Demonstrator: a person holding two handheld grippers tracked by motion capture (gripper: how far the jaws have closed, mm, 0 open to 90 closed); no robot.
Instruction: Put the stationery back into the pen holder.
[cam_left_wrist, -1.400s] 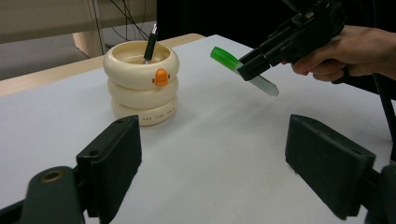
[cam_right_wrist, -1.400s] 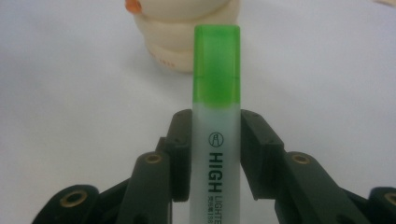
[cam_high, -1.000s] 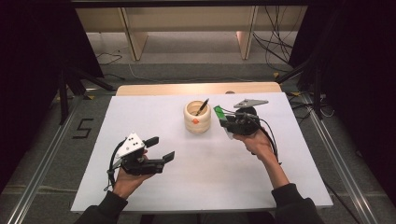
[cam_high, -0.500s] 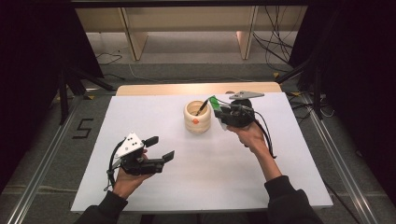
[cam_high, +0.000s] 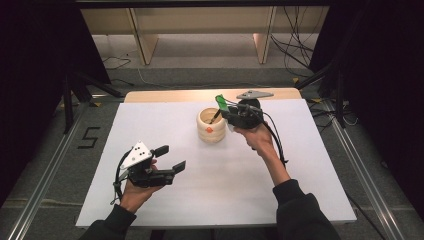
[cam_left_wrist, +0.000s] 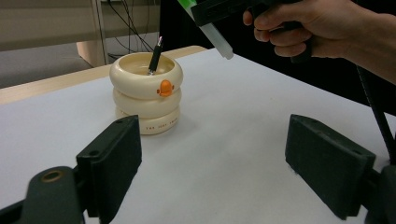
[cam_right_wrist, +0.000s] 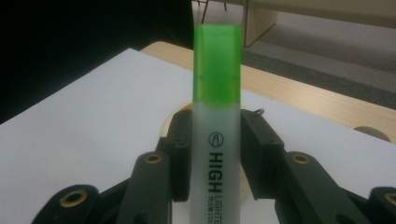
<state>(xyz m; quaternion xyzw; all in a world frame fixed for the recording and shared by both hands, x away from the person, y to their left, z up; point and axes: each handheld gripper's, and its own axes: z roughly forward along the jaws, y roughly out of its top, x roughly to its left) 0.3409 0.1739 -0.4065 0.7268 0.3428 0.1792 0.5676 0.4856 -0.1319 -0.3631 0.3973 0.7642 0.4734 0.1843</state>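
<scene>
A cream ring-shaped holder with an orange duck bill (cam_high: 211, 127) (cam_left_wrist: 147, 93) stands at the table's middle back, and a dark pen (cam_left_wrist: 155, 56) leans inside it. My right gripper (cam_high: 229, 111) (cam_right_wrist: 216, 154) hovers just right of and above the holder, shut on a green-capped highlighter (cam_high: 220, 102) (cam_right_wrist: 216, 135) (cam_left_wrist: 210, 29) whose cap points up and away. At the front left my left gripper (cam_high: 171, 158) (cam_left_wrist: 224, 163) rests low over the table, open, with nothing between its pads.
A white sheet (cam_high: 150, 125) covers the table, with a wooden strip (cam_high: 165, 95) along the far edge. Cables trail on the floor beyond. Dark stands flank both sides. A cable (cam_high: 276, 142) hangs from the right gripper.
The right gripper has carried the highlighter left and a little up, from beside the holder to over its right rim. The left gripper has stayed put.
</scene>
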